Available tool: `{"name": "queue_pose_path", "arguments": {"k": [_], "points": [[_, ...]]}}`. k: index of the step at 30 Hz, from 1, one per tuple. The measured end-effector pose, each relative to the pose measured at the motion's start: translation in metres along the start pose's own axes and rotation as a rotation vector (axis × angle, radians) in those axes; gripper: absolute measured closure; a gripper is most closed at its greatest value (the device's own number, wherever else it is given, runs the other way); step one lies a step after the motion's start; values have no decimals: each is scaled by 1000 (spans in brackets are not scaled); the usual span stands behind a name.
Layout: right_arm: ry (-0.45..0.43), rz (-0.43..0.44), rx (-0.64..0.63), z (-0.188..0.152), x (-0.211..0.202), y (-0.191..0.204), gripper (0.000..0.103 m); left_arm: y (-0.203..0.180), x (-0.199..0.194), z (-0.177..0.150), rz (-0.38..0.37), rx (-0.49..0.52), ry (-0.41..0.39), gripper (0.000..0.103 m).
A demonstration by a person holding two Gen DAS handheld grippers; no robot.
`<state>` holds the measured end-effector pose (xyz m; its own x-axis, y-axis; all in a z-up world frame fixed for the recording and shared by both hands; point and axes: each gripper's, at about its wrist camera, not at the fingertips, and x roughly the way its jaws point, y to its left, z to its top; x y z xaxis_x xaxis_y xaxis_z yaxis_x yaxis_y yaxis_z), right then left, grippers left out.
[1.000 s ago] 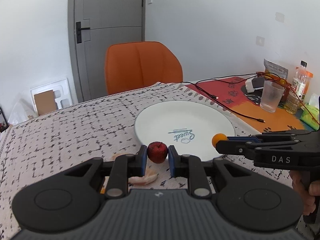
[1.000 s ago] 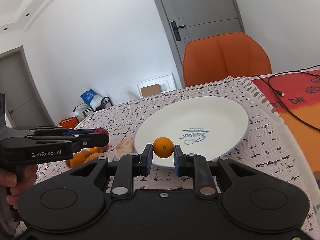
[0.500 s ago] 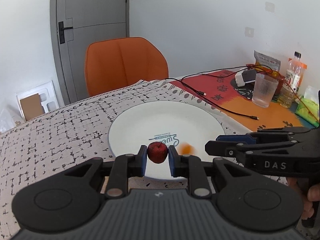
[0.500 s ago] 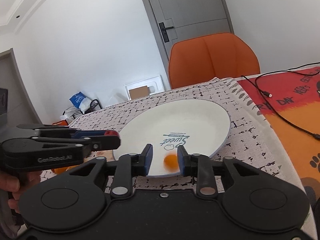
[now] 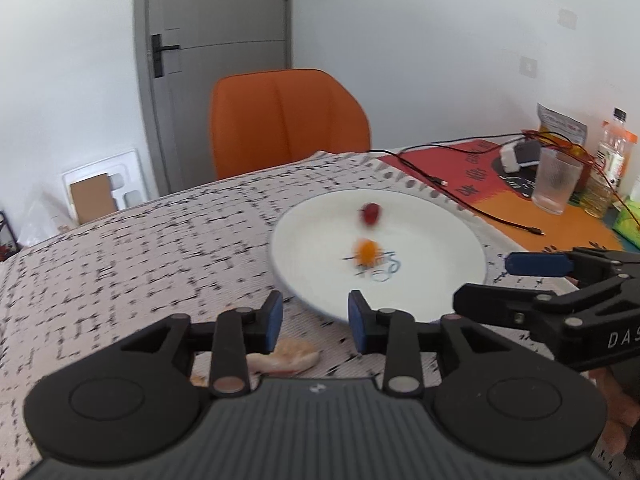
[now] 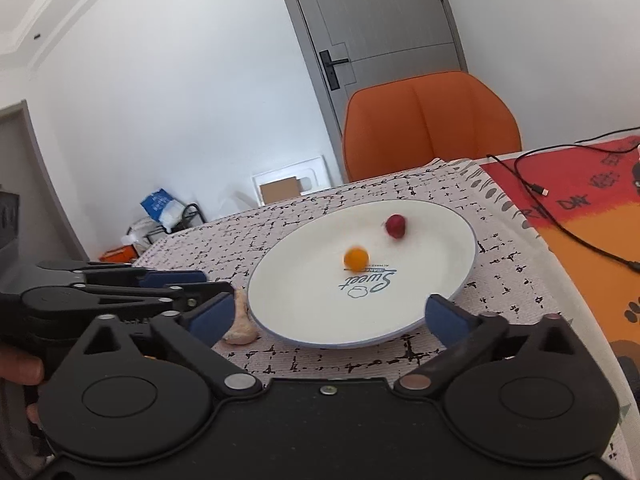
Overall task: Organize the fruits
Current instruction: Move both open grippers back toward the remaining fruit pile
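Observation:
A small red fruit [image 5: 370, 213] and a small orange fruit [image 5: 366, 251] lie on the white plate [image 5: 448, 240], both motion-blurred. They also show in the right wrist view, the red fruit [image 6: 396, 225] behind the orange fruit [image 6: 356, 257] on the plate [image 6: 452, 240]. My left gripper [image 5: 315, 322] is open and empty at the plate's near left rim; it shows in the right wrist view [image 6: 200, 292]. My right gripper [image 6: 327, 318] is wide open and empty at the plate's near edge; it shows in the left wrist view [image 5: 516, 284].
A pale peel-like piece [image 5: 286, 360] lies on the patterned cloth by the plate's near left rim [image 6: 240, 326]. An orange chair [image 5: 288, 120] stands behind the table. Cables [image 5: 460, 188], a glass [image 5: 556, 182] and bottles [image 5: 610, 160] stand at the right.
Both grippers opened and let go of their fruits: the orange first, then the red one. Both fruits now lie on the plate, and both grippers have drawn back from it.

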<state>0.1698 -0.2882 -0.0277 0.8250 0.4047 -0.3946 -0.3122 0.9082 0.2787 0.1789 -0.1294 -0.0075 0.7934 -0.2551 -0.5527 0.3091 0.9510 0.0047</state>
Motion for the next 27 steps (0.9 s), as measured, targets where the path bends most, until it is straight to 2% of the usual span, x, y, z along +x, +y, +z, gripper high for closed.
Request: {"name": "queue_pose_path", "arguments": {"k": [6,11,15,23,27], "points": [[56,10,12,-4,5,16,0,22,-19,-13,51,-51,-3,67],[65,1,46,-9,5,26,0,38,-37,-23,75,-79,-20,66],[52,16,75,-11,0,35,0,49,-51,-31,85,-107,-41,60],[43,44,80,-15,-2,53,0,66,-68,-44,133,-150,-43,58],[29,77,57,-19,-5,66,0,74,-76,-50,158,-173,-36,51]]}}
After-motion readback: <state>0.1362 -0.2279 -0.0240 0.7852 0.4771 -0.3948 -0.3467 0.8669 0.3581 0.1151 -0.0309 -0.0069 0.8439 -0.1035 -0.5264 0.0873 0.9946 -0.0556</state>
